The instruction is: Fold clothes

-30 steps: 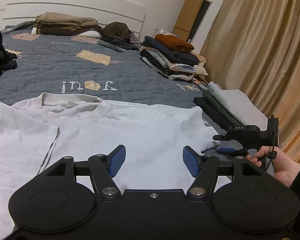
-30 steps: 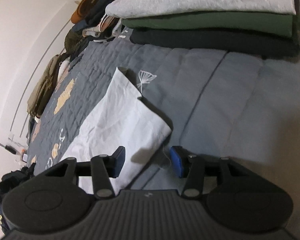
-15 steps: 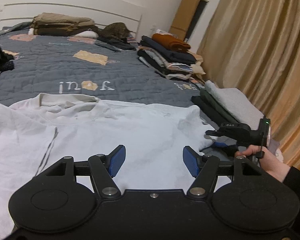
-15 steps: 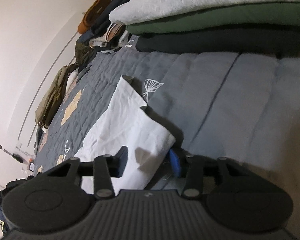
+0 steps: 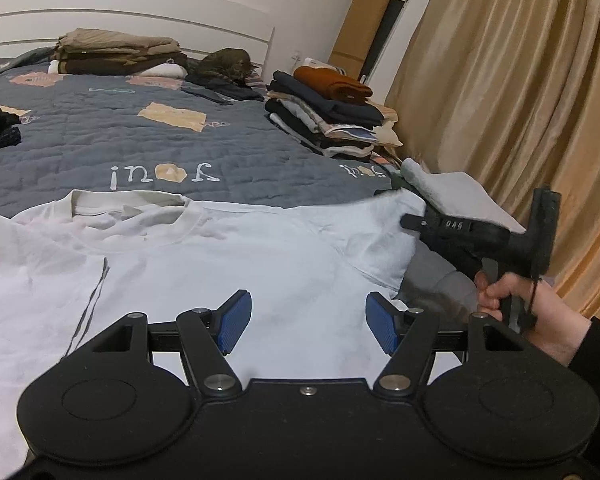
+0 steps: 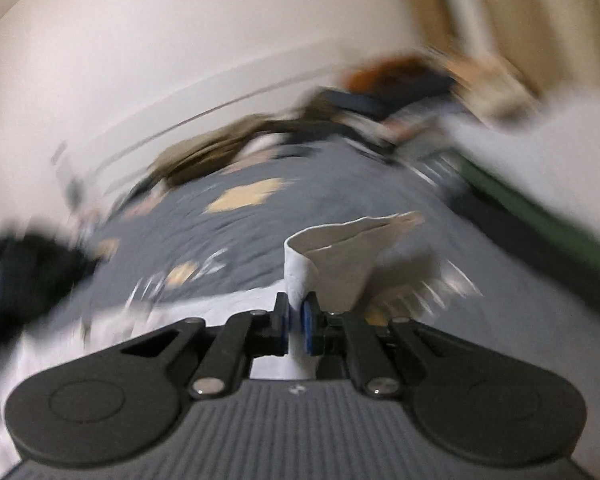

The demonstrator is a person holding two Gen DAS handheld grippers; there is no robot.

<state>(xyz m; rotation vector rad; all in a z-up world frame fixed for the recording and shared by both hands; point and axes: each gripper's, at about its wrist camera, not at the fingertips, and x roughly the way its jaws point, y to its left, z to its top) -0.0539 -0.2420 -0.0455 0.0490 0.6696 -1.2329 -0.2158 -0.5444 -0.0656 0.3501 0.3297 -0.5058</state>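
Right tongs (image 6: pixel 296 322), wide apart a second ago, now pinch the sleeve (image 6: pixel 332 264) of the white T-shirt (image 5: pixel 228 264) and have lifted it off the bed (image 5: pixel 100 140), rolling upright

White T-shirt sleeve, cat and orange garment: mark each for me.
white T-shirt sleeve (image 6: pixel 332 256), right wrist view, on the lifted cuff.
cat (image 5: pixel 226 65), left wrist view, on its back.
orange garment (image 5: pixel 332 82), left wrist view, on its top fold.
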